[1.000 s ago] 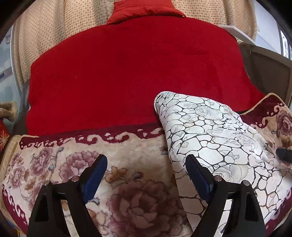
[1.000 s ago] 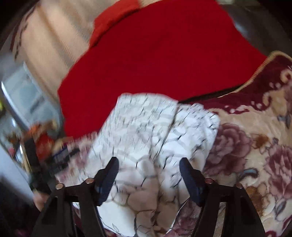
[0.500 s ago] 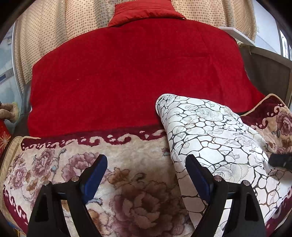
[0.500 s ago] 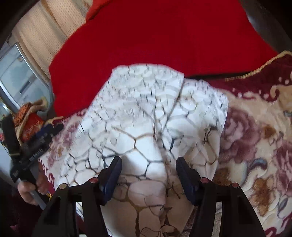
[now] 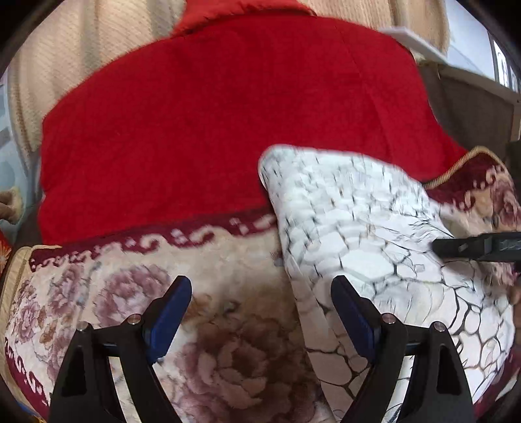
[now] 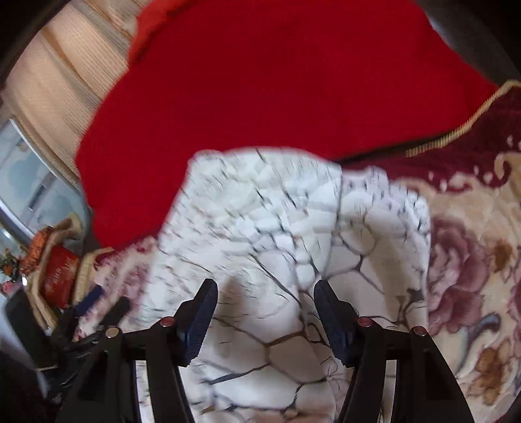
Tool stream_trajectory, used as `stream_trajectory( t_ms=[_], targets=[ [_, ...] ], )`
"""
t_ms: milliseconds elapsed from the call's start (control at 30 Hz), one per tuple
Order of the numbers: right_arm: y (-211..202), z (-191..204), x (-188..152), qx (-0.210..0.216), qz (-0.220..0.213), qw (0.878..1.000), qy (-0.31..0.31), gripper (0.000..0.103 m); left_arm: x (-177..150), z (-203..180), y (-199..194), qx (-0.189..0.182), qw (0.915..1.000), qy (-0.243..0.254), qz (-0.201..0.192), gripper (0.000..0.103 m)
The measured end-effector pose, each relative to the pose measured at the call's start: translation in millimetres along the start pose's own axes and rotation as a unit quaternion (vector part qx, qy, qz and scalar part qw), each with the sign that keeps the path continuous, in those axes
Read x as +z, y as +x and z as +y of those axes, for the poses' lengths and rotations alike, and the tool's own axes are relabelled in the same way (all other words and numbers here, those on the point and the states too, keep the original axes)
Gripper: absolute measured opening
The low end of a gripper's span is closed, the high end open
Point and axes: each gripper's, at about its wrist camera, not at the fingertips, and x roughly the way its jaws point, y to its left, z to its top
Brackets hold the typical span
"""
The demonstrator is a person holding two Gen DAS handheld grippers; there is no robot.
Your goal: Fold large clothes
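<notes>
A white garment (image 5: pixel 368 247) with a dark cracked-stone print lies in a folded bundle on a floral blanket (image 5: pixel 228 341). My left gripper (image 5: pixel 260 312) is open and empty, its right finger at the bundle's left edge. My right gripper (image 6: pixel 265 322) is open, its fingers low over the garment (image 6: pixel 276 234) with cloth bulging between them, not clamped. In the left wrist view the right gripper's tip (image 5: pixel 478 250) shows at the bundle's right side. The left gripper (image 6: pixel 91 312) shows blurred at the lower left of the right wrist view.
A red plush cover (image 5: pixel 228 114) spreads behind the garment, with a red cushion (image 5: pixel 241 13) at the back against beige curtains (image 5: pixel 81 55). The floral blanket (image 6: pixel 472 260) has a dark red border. A red box and clutter (image 6: pixel 55 273) stand at the left.
The right gripper has narrowed its opening and moved in over the garment. The left gripper has shifted slightly; the bundle's near part has moved and is blurred.
</notes>
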Motion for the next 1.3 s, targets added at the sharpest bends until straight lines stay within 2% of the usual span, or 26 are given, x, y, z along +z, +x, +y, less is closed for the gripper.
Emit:
stream_trajectory(
  t_ms=[33, 100, 333, 400, 500, 667, 733, 833, 933, 1033, 1133, 1233, 1300],
  targets=[
    [12, -4, -1, -0.007, 0.021, 1.0, 0.008, 0.065, -3, -4, 6, 0.0, 0.9999, 0.004, 0.01, 0.088],
    [21, -15, -4, 0.002, 0.031, 0.999, 0.023, 0.065, -6, -6, 7, 0.0, 1.0, 0.004, 0.008, 0.088],
    [-24, -28, -6, 0.026, -0.008, 0.999, 0.027, 0.067, 0, 7, -5, -0.022, 0.9995, -0.021, -0.003, 0.088],
    [-43, -40, -8, 0.022, -0.03, 0.999, 0.033, 0.074, 3, 12, -7, -0.054, 0.9982, -0.025, -0.003, 0.088],
    [-60, -68, -10, 0.025, -0.045, 0.997, 0.063, 0.081, 4, 13, -1, -0.123, 0.9918, -0.026, 0.023, 0.088],
    [-61, -108, -15, 0.051, -0.014, 0.991, 0.119, 0.081, 3, 2, 17, -0.171, 0.9827, -0.018, 0.071, 0.088],
    [-56, -117, -18, 0.07, -0.006, 0.988, 0.139, 0.081, 4, 1, 21, -0.183, 0.98, -0.024, 0.073, 0.088],
    [-31, -119, -13, 0.121, 0.013, 0.979, 0.164, 0.081, 8, 2, 31, -0.208, 0.9735, -0.038, 0.086, 0.088],
    [-15, -112, -9, 0.12, 0.028, 0.978, 0.167, 0.081, 10, 0, 35, -0.207, 0.9733, -0.044, 0.088, 0.088],
    [-24, -108, 0, 0.095, -0.027, 0.981, 0.169, 0.081, 12, 1, 35, -0.2, 0.9754, -0.038, 0.084, 0.088],
    [-31, -108, 3, 0.059, -0.057, 0.982, 0.168, 0.081, 11, 4, 35, -0.193, 0.9772, -0.035, 0.08, 0.088],
    [-26, -114, 4, 0.07, -0.047, 0.979, 0.188, 0.081, 11, 9, 40, -0.203, 0.9744, -0.045, 0.085, 0.088],
    [-19, -116, 2, 0.08, -0.032, 0.978, 0.192, 0.081, 10, 10, 45, -0.221, 0.9689, -0.06, 0.094, 0.088]
  ],
)
